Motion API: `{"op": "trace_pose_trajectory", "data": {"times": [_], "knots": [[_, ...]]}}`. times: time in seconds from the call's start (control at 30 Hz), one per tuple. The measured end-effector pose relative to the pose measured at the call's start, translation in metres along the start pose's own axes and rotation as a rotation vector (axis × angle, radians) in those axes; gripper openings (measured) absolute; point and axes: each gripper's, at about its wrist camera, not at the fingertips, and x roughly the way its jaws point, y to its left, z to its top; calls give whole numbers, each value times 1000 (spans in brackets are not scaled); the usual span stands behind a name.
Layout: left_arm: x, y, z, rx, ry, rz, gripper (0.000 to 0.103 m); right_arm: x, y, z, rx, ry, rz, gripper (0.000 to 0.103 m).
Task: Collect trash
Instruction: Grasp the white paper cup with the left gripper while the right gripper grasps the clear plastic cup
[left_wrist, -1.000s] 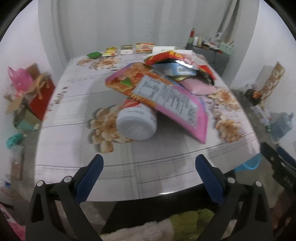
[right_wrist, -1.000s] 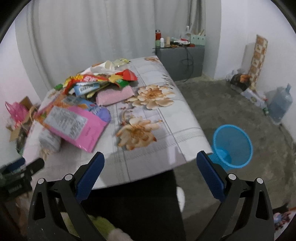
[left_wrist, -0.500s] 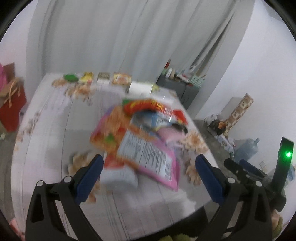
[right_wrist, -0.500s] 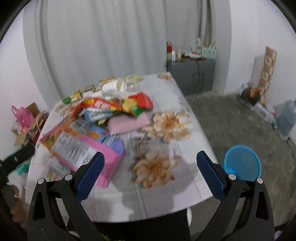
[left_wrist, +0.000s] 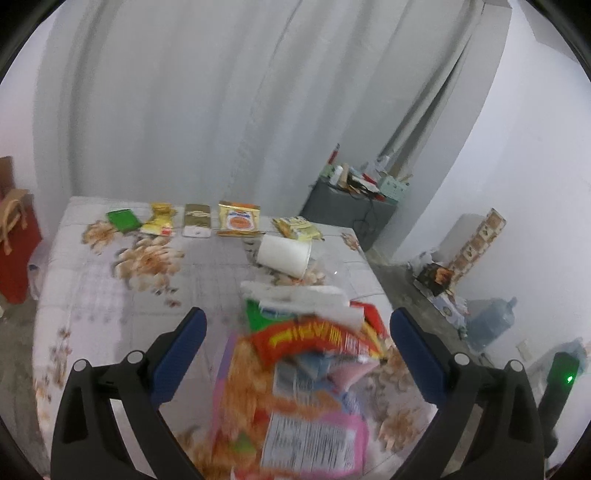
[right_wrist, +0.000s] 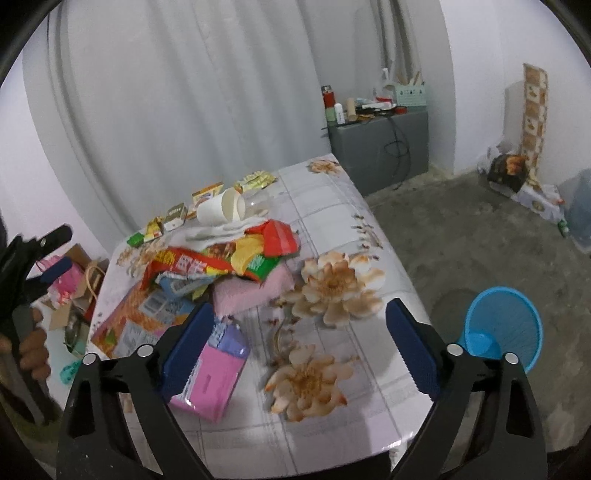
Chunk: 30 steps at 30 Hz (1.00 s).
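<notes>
Writing: the pink bag (right_wrist: 207, 380) at the near left of the table (right_wrist: 332, 206) carries a white nutrition panel, print too small to read. The red wrapper (right_wrist: 184, 264) on top of the heap shows yellow block characters, blurred, not legible. A blue packet (right_wrist: 177, 288) under it has a barcode label.

Trash heap lies left of centre on the table, long axis running from near left to far right, from the pink bag up to the white paper cup (right_wrist: 219, 210). The cup lies on its side, mouth toward the right. A pink sponge-like pad (right_wrist: 255, 291) sits at the heap's right edge, beside the printed flowers.

Far edge of the table: a row of small sachets, well apart from the heap; green packet (left_wrist: 123, 219), yellow one (left_wrist: 159, 223), gold one (left_wrist: 197, 219), orange-and-yellow one (left_wrist: 238, 223).

Surroundings: blue basket (right_wrist: 506, 328) on the floor just right of the table's near corner. Grey cabinet (right_wrist: 380, 151) with bottles against the far wall. Red bag (left_wrist: 14, 251) on the floor at left.

Left tool (left_wrist: 295, 354): fingers spread wide, nothing between them, poised over the heap. Right tool (right_wrist: 299, 347): spread wide, empty, over the near table.
</notes>
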Motion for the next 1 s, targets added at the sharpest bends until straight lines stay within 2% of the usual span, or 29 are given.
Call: {"op": "trace_pose_trajectory", "data": {"times": [0.13,0.3,0.43,0.57,0.77,0.9,1.0], "knots": [[50,3,44,14,112,-10,97,19,-12,45,29,2,99,84],[130,-4,84,64,236,24,97,80,-27,103,141,146,251,82],[195,-18,96,147,325,73,97,135,-14,134,87,211,307,82],[250,-30,92,261,415,123,93,183,1,147,-15,266,329,82],[292,-29,84,323,488,185,85,222,11,149,-144,314,347,77],[302,-26,81,354,478,240,81,234,11,152,-196,330,385,77],[301,-29,80,395,474,264,73,242,20,153,-244,335,400,77]]}}
